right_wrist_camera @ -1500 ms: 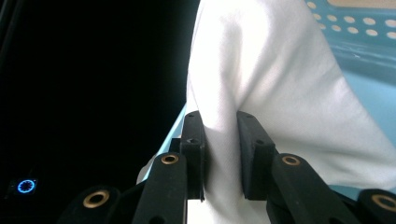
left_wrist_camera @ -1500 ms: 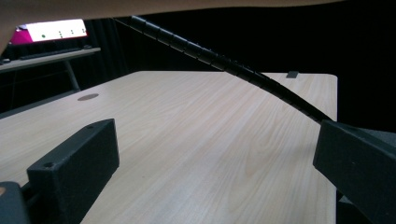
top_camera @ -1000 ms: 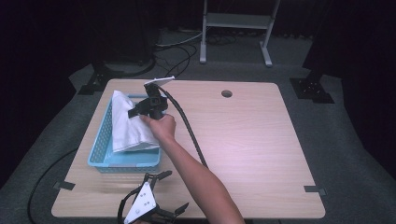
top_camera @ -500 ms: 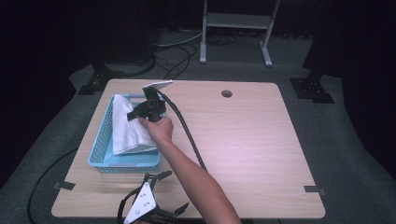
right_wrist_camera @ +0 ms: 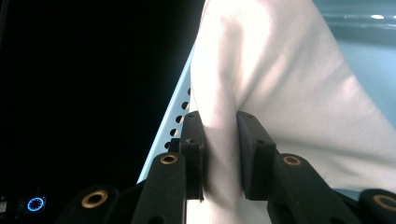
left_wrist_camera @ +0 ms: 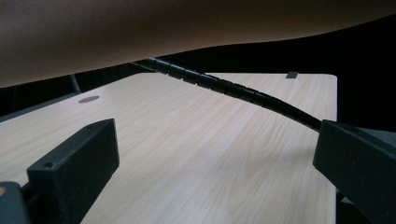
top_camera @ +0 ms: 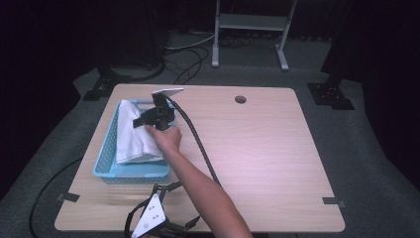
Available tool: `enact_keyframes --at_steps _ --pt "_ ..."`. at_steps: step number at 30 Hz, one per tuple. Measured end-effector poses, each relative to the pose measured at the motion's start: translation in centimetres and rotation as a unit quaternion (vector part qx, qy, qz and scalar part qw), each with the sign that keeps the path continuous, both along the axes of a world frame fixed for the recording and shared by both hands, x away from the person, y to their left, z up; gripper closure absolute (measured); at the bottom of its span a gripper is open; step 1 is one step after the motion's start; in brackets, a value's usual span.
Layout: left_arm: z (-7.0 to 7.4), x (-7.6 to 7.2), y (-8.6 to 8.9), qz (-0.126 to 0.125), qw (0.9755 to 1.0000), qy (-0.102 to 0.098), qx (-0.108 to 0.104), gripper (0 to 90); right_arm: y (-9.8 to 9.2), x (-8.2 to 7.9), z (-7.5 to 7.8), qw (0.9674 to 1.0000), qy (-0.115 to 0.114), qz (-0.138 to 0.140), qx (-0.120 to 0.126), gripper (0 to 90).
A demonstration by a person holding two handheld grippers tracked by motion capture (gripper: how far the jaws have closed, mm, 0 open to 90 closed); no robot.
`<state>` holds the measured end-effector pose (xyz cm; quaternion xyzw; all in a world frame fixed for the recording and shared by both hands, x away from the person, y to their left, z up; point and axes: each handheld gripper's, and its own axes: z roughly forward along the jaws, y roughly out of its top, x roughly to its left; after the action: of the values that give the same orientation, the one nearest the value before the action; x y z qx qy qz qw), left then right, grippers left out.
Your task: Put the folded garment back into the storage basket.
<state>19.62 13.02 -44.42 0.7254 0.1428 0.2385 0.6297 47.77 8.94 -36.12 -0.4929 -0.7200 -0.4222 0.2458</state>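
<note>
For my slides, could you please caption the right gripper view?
Right tool pinching a fold of white cloth over the blue basket.

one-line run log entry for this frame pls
right gripper: shut on white folded cloth | cloth: in light blue plastic basket | left gripper: open, empty, resting at near edge of wooden table

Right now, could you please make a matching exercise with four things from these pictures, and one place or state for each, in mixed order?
Things:
1. white cloth
2. blue basket
3. right gripper
4. left gripper

Places or states:
a. lying at the near table edge, jaws apart
b. shut on a fold of fabric
c. standing on the table's left side
d. lying in the basket, one fold pinched

Pairs: 1-d, 2-c, 3-b, 4-a
</note>
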Motion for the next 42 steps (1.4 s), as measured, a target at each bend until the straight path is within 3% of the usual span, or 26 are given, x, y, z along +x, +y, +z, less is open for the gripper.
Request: enact_keyframes --at_steps 3,6,18,26,30,42 --pt "0.0 0.0 0.0 0.000 1.0000 0.001 0.000 0.0 -0.1 0.1 0.0 1.0000 -0.004 0.001 -0.005 71.4" --pt "0.0 0.0 0.0 0.000 1.0000 0.002 -0.001 0.0 -0.2 0.0 0.2 0.9992 -0.023 -0.008 -0.031 63.0" --pt "0.0 0.0 0.0 0.000 1.0000 0.003 0.001 0.0 -0.9 0.1 0.6 0.9957 -0.046 0.019 -0.078 57.6" --pt "0.0 0.0 0.0 0.000 1.0000 0.005 0.003 0.0 -1.4 0.0 1.0 0.9933 -0.069 0.045 -0.081 52.0" --pt "0.0 0.0 0.0 0.000 1.0000 0.005 0.003 0.0 -1.7 0.0 1.2 0.9937 -0.072 0.053 -0.068 49.9" --pt "0.0 0.1 -0.1 0.003 1.0000 0.005 0.004 0.0 -2.2 -0.5 1.9 0.9900 -0.100 0.078 -0.062 41.7"
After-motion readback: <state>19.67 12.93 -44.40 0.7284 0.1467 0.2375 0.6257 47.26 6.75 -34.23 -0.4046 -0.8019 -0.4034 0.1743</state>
